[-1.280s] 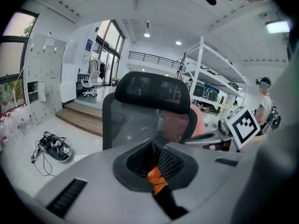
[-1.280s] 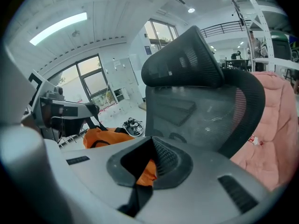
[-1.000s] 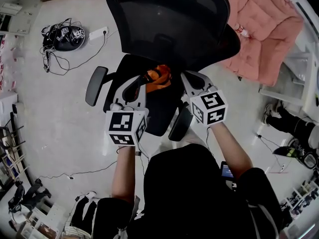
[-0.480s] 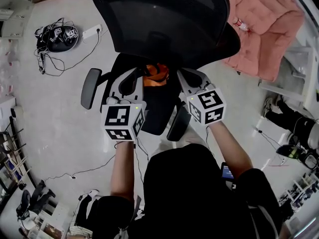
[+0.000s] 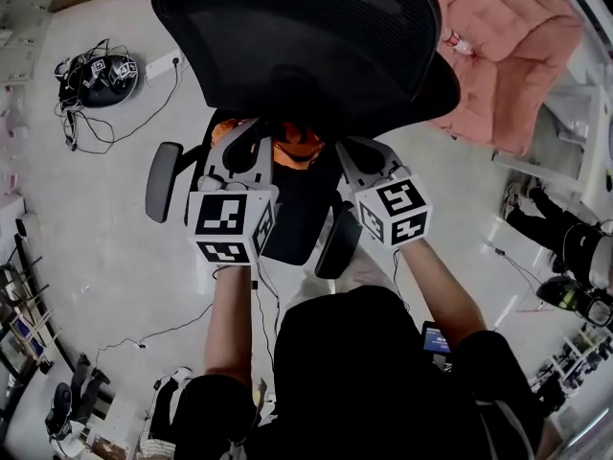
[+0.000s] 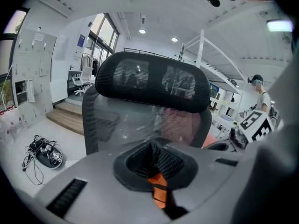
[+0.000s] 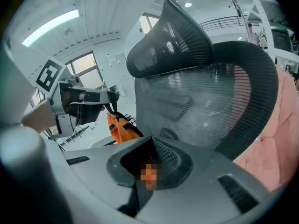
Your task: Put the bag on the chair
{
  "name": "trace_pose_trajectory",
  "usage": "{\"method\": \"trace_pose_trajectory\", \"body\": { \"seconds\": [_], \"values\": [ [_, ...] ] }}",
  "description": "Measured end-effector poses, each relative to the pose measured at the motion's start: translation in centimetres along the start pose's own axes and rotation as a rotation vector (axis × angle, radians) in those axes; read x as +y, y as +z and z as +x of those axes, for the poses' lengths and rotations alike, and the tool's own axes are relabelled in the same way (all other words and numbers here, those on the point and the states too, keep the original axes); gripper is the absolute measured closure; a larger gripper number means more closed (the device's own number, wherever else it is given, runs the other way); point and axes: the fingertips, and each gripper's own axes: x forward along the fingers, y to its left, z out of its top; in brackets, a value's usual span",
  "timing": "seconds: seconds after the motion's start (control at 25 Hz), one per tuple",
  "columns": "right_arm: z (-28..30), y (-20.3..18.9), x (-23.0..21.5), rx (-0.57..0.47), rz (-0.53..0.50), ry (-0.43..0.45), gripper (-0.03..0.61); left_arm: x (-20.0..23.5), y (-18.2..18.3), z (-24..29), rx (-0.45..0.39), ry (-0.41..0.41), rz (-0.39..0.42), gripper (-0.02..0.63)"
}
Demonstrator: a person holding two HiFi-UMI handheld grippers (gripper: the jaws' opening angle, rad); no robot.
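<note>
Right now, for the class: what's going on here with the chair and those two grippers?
A person holds a gripper in each hand. The left gripper and the right gripper are both shut on an orange bag, carrying it between them over the seat of a black office chair, in front of its backrest. The bag has not been let go.

A pale, smooth floor (image 5: 105, 247) carries everything, with a black office chair (image 5: 297, 36) standing on it at the middle. At the far left lies a black device (image 5: 96, 73) in a tangle of cables (image 5: 72, 127), with a white power strip (image 5: 163, 64) just beside it. A pink cushion (image 5: 508, 46) sits at the far right, and a thin cable (image 5: 144, 336) trails across the near left.
</note>
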Motion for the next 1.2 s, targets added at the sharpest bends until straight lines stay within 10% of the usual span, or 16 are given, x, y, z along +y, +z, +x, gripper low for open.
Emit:
{"method": "trace_pose_trajectory", "body": {
  "seconds": [1.2],
  "values": [
    [3.3,-5.7,-1.0,0.1,0.069,0.054,0.577,1.2,-4.3,6.6,-0.012,0.016,-0.144,0.607]
  ]
}}
